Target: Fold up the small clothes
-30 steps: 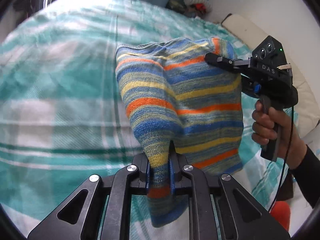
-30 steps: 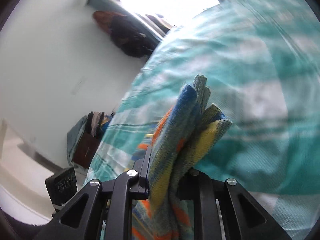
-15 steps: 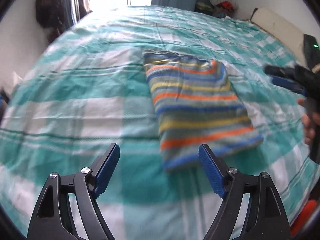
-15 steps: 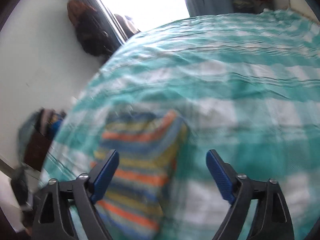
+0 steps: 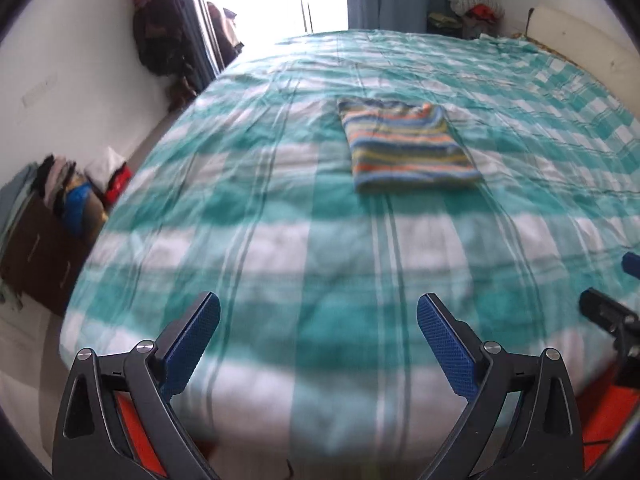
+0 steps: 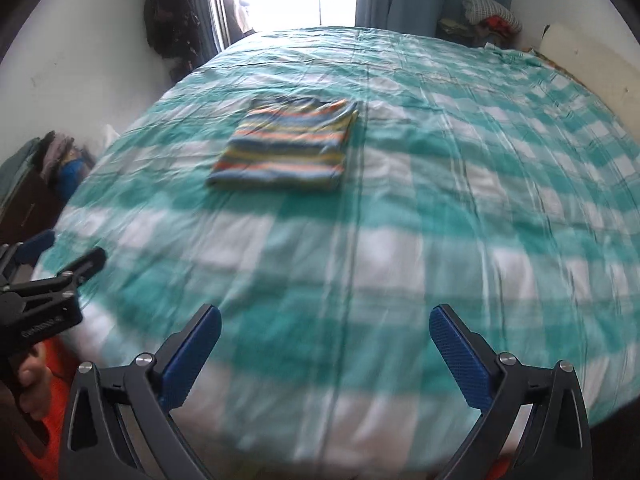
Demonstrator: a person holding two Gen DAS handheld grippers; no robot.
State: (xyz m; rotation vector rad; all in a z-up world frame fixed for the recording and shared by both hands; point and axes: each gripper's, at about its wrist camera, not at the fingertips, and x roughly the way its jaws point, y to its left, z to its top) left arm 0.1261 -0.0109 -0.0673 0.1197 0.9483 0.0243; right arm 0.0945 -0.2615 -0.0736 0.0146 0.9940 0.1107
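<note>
A small striped knit garment (image 5: 408, 146), blue, yellow and orange, lies folded in a flat rectangle in the middle of the bed; it also shows in the right wrist view (image 6: 286, 146). My left gripper (image 5: 318, 340) is open and empty, held over the bed's near edge, far back from the garment. My right gripper (image 6: 324, 350) is also open and empty, likewise near the front edge. The left gripper also shows at the left of the right wrist view (image 6: 52, 258), and the right gripper's tips show at the right edge of the left wrist view (image 5: 612, 292).
The bed has a teal and white checked cover (image 5: 280, 216). A dark cabinet piled with clothes (image 5: 48, 216) stands left of the bed. Dark clothes hang by the bright doorway (image 5: 160, 28). A pile of clothes (image 6: 488, 12) sits at the back right.
Both grippers let go of the striped garment, opened and pulled back toward the bed's near edge. The garment now lies folded flat on the bed.
</note>
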